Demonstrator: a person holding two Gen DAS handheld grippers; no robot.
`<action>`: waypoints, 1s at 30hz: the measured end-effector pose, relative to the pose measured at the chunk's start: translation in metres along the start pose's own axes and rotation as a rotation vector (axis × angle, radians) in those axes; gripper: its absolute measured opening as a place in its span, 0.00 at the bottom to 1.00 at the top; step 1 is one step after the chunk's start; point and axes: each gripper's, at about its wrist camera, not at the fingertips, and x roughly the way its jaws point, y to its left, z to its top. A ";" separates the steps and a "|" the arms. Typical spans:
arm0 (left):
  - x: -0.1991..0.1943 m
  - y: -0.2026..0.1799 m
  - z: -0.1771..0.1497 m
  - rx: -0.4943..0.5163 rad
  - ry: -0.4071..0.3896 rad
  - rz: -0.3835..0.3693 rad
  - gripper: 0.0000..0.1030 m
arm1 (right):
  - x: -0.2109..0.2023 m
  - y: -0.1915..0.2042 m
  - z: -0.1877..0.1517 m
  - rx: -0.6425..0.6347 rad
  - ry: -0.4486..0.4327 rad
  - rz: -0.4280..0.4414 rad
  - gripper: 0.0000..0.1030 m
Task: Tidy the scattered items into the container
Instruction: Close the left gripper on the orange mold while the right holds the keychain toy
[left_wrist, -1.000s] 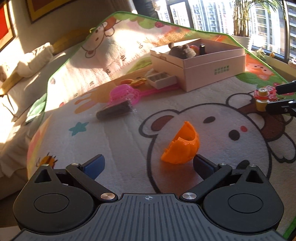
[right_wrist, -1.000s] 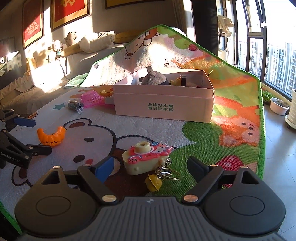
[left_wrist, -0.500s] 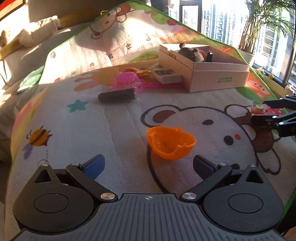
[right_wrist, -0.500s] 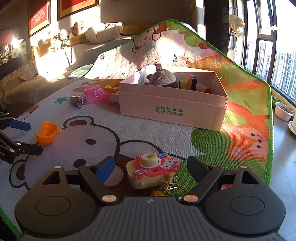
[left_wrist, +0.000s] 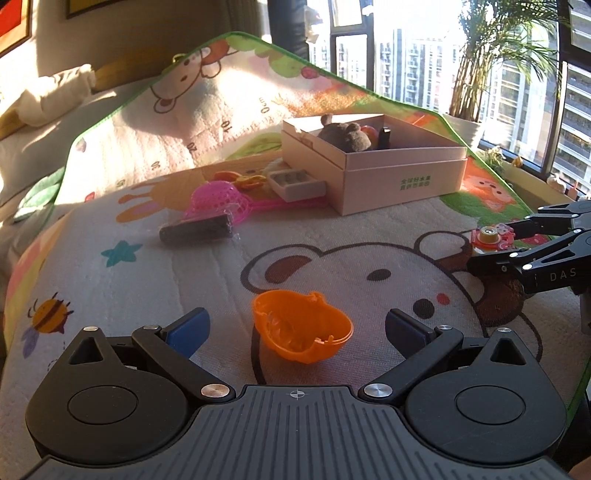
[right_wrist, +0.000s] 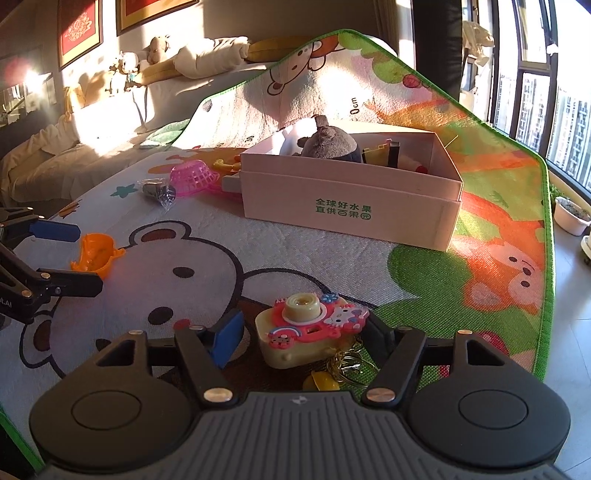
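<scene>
Holding a grey plush (right_wrist: 330, 144) and perhaps blocks inside the box (right_wrist: 347, 206) toward the mat's (left_wrist: 147, 288) far edge, left gripper (left_wrist: 295, 330) spreading wide around the orange cup (left_wrist: 301, 326), right gripper (right_wrist: 303, 334) closing on the toy camera (right_wrist: 308, 330), pads not yet pressing.

The play mat (left_wrist: 155, 280) looks like soft quilted cloth, matt, with a fine stitched texture and a printed cartoon surface. The orange cup (left_wrist: 301, 330) is thin, glossy plastic, slightly translucent where sun strikes it. The toy camera (right_wrist: 308, 334) has a smooth cream plastic body with a rubbery pink front and a shiny metal key ring. The box (right_wrist: 347, 206) is matt pale cardboard with green print. Inside it, the plush toy (right_wrist: 330, 146) looks fuzzy. The pink strainer (left_wrist: 218, 201) is perforated plastic. Each gripper body is matt black ribbed plastic with bright metal pivot pins.
</scene>
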 end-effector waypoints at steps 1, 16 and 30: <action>0.001 0.002 0.000 -0.008 0.002 -0.003 1.00 | 0.000 0.000 0.000 -0.001 0.001 0.002 0.67; 0.016 -0.018 0.002 0.082 0.018 -0.071 0.53 | -0.009 0.007 0.001 -0.046 0.011 0.001 0.57; -0.022 -0.053 0.024 0.176 -0.098 -0.126 0.44 | -0.084 0.001 0.005 -0.083 -0.067 -0.039 0.57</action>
